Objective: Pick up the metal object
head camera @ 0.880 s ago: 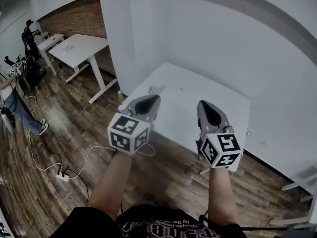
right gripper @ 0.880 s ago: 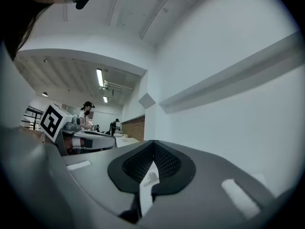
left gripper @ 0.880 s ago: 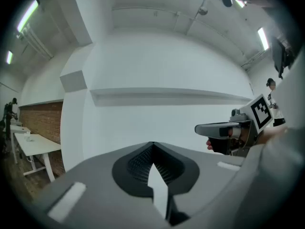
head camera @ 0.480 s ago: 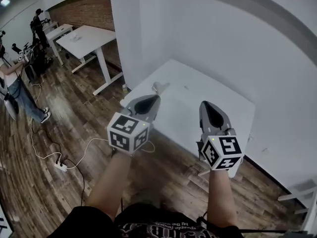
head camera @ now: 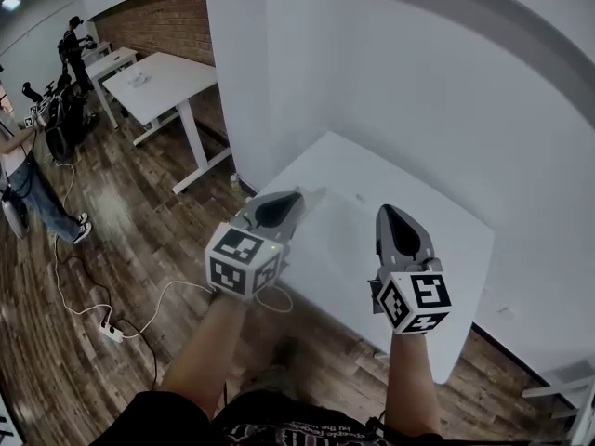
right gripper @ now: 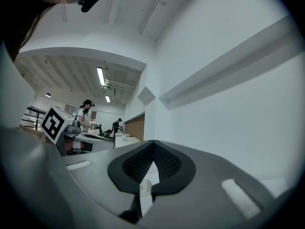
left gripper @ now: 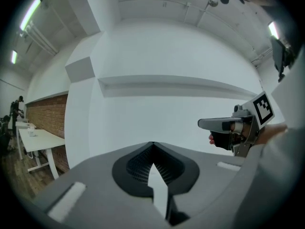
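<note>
A small pale grey metal object [head camera: 314, 195] lies on the white table [head camera: 409, 184] near its left edge. In the head view my left gripper [head camera: 298, 196] is shut and empty, its tip just short of the object. My right gripper [head camera: 386, 210] hovers over the table's front part, also shut with nothing in it. The left gripper view shows the closed jaws [left gripper: 152, 144] against the white wall, with the right gripper [left gripper: 224, 124] off to the right. In the right gripper view the jaws [right gripper: 153, 141] meet at the tip.
A white wall column [head camera: 242, 63] stands behind the table's left corner. Further white desks [head camera: 158, 82] and people [head camera: 28, 184] are at the far left. Cables and a power strip [head camera: 110, 331] lie on the wooden floor.
The table has come closer and lower in the head view. Both grippers stay shut, and the left one's tip now sits next to the small object.
</note>
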`<state>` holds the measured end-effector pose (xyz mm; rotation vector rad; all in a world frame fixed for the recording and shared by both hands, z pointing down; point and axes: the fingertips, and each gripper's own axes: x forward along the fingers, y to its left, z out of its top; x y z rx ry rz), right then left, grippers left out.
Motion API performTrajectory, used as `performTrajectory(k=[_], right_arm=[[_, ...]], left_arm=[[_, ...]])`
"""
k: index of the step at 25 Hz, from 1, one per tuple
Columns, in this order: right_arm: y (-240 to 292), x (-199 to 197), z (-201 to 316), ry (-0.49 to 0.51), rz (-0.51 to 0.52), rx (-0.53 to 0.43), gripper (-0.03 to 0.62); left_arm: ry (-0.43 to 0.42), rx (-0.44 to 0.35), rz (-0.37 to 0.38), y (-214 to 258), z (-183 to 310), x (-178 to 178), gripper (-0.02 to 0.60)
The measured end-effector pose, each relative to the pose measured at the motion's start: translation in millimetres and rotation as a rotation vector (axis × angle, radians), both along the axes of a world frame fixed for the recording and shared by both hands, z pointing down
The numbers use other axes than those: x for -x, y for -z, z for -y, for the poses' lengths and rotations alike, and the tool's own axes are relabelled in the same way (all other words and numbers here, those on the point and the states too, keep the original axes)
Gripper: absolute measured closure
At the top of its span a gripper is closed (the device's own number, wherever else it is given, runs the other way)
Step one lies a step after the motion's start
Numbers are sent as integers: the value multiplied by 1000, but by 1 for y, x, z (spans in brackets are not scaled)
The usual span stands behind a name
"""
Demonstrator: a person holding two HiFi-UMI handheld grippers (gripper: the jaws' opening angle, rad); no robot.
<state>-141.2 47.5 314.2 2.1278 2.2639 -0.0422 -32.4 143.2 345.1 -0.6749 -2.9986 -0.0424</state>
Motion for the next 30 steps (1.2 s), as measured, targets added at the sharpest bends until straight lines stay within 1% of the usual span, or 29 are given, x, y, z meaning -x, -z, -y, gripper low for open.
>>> performTrajectory(k=[7,11,17,24,26,28,30], right_arm=[[-1,39,-83,-54,-7,11,583],[4,58,-116,-83,-5,21,583],[6,71,-136,-98,-1,23,583],[-1,85,-148,-93,-13,12,583],[-2,85,-150,-90,-15,12,582],[-1,86,-152,-89,-10,7,582],[-3,88,-154,-88,-8,-3,582]], left_arm=[[-60,-5,-6,1,-87,45,586],[-93,1,5,6,-117,69,586],[-121,-1,3,5,-137,90,586],[-111,-20,-14,-11,-150,101,586],[-107,-25,-28,-16,-152,102,584],[-130,-47,-50,-24,-152,103,584],[-167,-99,-70,-36,-152,107,584]])
